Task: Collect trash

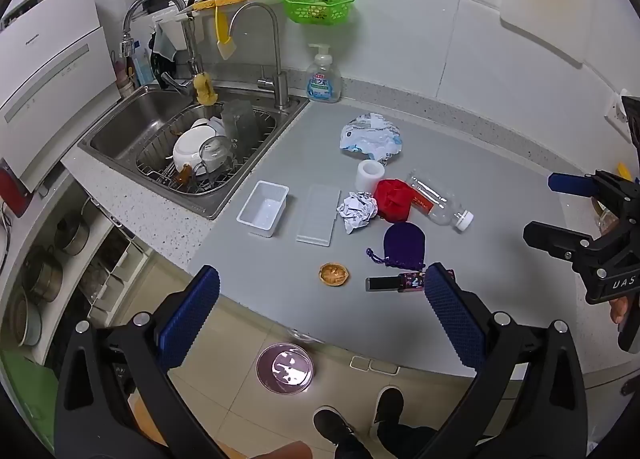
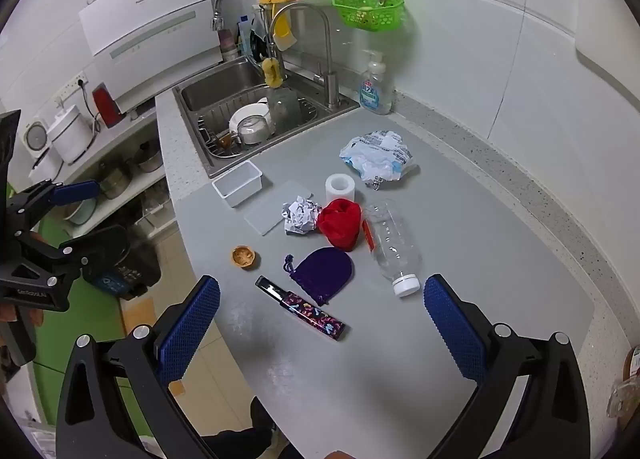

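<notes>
Trash lies on the grey counter (image 1: 460,299): a crumpled paper ball (image 1: 357,210) (image 2: 299,214), an empty clear bottle (image 1: 440,201) (image 2: 390,245), a crumpled plastic wrapper (image 1: 370,137) (image 2: 376,155), and a nut shell (image 1: 334,274) (image 2: 244,257). A red pouch (image 1: 394,199) (image 2: 340,222), a purple pouch (image 1: 404,245) (image 2: 326,271), a white tape roll (image 1: 370,173) (image 2: 340,188) and a patterned stick (image 1: 396,283) (image 2: 304,309) lie among them. My left gripper (image 1: 320,309) is open and empty above the counter's front edge. My right gripper (image 2: 320,317) is open and empty over the stick; it also shows in the left wrist view (image 1: 560,207).
A white box (image 1: 264,208) (image 2: 238,182) and its flat lid (image 1: 319,214) (image 2: 276,206) lie beside the sink (image 1: 120,131) (image 2: 208,89), which holds dishes. A soap bottle (image 1: 324,77) stands at the wall. A pink bin (image 1: 285,368) sits on the floor below the counter.
</notes>
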`<state>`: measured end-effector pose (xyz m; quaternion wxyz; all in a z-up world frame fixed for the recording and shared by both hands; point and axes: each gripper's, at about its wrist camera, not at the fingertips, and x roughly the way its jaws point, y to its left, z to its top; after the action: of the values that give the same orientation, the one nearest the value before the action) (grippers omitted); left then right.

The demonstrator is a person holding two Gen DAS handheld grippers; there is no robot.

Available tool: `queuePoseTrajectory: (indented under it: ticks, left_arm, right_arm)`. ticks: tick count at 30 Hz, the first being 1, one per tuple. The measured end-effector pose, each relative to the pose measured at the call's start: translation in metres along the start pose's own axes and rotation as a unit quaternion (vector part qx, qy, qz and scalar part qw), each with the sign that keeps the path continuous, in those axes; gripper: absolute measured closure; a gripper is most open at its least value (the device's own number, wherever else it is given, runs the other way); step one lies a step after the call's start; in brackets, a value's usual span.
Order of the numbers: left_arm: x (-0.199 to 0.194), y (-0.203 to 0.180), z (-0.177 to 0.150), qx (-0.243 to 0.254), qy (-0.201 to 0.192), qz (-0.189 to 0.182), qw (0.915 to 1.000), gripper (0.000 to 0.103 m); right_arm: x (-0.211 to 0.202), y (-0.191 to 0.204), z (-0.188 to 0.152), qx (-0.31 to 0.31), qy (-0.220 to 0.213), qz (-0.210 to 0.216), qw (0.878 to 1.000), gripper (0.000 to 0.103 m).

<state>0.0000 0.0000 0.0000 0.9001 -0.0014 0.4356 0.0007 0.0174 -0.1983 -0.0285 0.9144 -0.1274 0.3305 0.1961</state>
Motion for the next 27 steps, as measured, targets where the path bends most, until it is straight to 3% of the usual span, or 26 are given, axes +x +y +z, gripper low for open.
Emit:
queuePoseTrajectory:
  ticks: [27]
  left_arm:
    - [0.0045,0.0026,-0.0008,-0.002,0.001,0.0,1.0,0.003]
  right_arm:
    - [0.0026,-0.0018,0.002,0.0,0.002,-0.002,1.0,0.005]
